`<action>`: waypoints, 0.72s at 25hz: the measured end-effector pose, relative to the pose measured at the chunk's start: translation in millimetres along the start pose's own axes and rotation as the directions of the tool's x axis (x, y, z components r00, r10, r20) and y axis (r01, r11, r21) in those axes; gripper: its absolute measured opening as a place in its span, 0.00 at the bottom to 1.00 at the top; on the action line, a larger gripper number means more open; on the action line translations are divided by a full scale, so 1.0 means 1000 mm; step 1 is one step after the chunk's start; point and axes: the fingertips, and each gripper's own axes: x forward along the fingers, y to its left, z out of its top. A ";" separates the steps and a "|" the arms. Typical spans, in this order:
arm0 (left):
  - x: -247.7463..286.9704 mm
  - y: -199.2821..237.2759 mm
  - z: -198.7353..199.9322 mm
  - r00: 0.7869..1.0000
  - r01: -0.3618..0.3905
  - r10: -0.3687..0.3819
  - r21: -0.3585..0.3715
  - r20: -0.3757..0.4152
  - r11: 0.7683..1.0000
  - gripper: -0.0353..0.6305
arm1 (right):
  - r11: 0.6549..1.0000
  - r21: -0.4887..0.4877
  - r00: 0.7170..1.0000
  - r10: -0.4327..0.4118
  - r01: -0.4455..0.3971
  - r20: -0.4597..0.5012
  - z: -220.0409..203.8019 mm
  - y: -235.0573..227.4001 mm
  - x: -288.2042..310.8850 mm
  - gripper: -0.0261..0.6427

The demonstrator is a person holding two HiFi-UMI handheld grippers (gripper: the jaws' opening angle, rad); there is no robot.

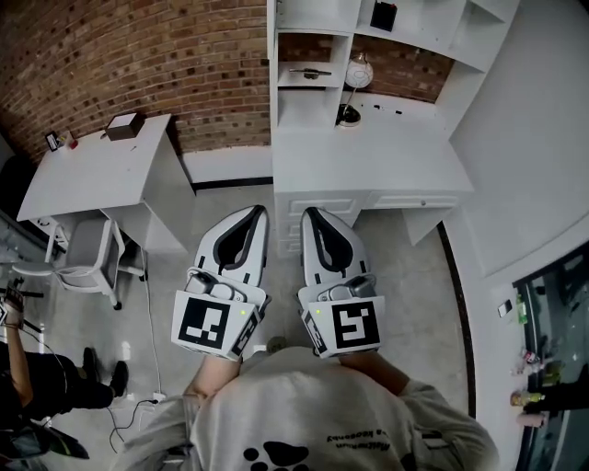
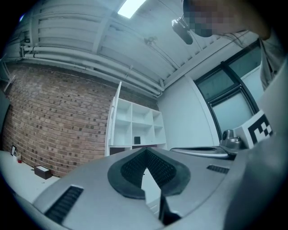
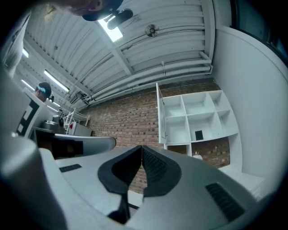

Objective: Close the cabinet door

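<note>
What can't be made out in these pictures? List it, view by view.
- Both gripper views: the cabinet door stands nearly edge-on, so its front face doesn't show.
- Left gripper view: the left gripper hides with its own body whatever lies below the shelf unit.
- Right gripper view: the right gripper does the same.
- All views: the small dark object in one compartment is too small to identify.

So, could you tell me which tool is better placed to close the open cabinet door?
Probably the left tool: the open door stands at the shelving's left edge, on that side. The right tool is beside it, equally far.
</note>
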 end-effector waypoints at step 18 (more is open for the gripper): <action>0.072 0.052 -0.026 0.997 0.076 -0.076 -0.020 -0.012 0.997 0.06 | 0.998 0.007 0.998 -0.070 0.070 -0.009 -0.030 -0.031 0.079 0.07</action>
